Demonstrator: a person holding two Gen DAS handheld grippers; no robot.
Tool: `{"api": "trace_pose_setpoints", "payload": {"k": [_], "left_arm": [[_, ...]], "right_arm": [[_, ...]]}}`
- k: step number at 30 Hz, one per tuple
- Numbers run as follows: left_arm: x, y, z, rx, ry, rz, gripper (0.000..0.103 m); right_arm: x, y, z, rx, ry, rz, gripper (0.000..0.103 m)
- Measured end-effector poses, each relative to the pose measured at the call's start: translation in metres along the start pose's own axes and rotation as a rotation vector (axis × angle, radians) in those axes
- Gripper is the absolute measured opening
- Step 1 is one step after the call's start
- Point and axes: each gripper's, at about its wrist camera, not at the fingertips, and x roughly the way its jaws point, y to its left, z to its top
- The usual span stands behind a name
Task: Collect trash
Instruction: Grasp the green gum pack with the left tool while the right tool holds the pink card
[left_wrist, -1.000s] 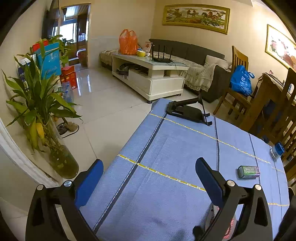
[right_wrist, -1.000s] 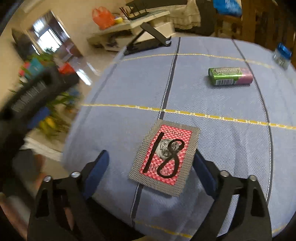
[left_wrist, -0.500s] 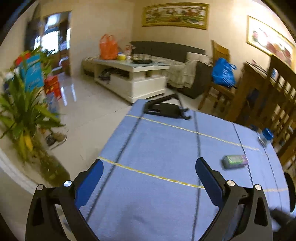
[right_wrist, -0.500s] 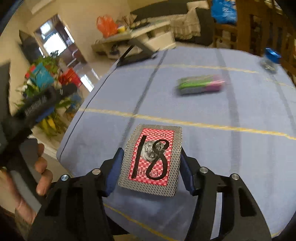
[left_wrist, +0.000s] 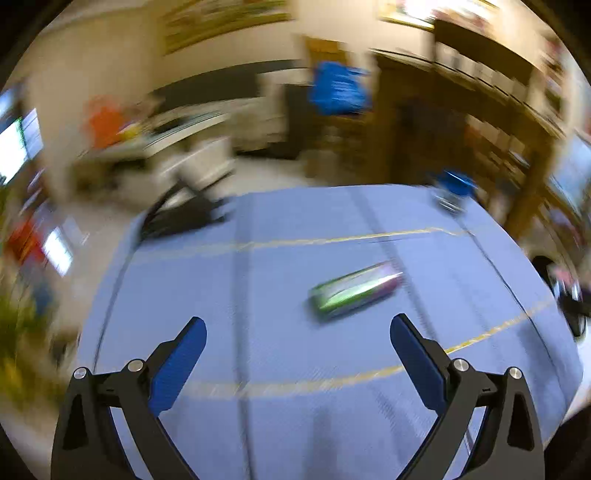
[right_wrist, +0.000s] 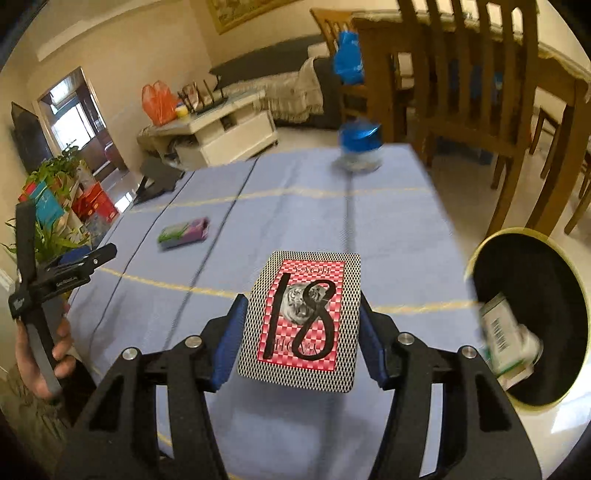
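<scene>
Right gripper (right_wrist: 300, 325): clamped on the two long edges of a playing card (right_wrist: 301, 321), red checked back marked "18", held flat above the table.
Left gripper (left_wrist: 297, 332): jaws wide apart, nothing between them, hovering over the blue tablecloth (left_wrist: 280, 266); seen also at the left edge of the right wrist view, gripped by a hand (right_wrist: 35, 354).
Green and purple packet (left_wrist: 354, 290): lying on the cloth just ahead of the left gripper's fingertips, blurred.
Blue-capped jar (right_wrist: 358, 147): standing near the far table edge.
Bin (right_wrist: 480, 254): black inside, yellow rim, beside the table on the right; white carton (right_wrist: 508, 341) inside it.
Black stand (right_wrist: 155, 181): far left corner of the table.
</scene>
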Motion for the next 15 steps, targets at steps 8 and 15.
{"api": "trace_pose_setpoints", "payload": {"k": [8,15], "left_arm": [[0.073,-0.036,0.023,0.471,0.109,-0.172,0.084],[0.088,-0.027,0.022,0.421,0.187,-0.36,0.042]], "right_arm": [[0.0,-0.066,-0.008,0.161,-0.024,0.111,0.056],[-0.002,-0.072,-0.002,0.184,-0.042,0.126,0.056]]}}
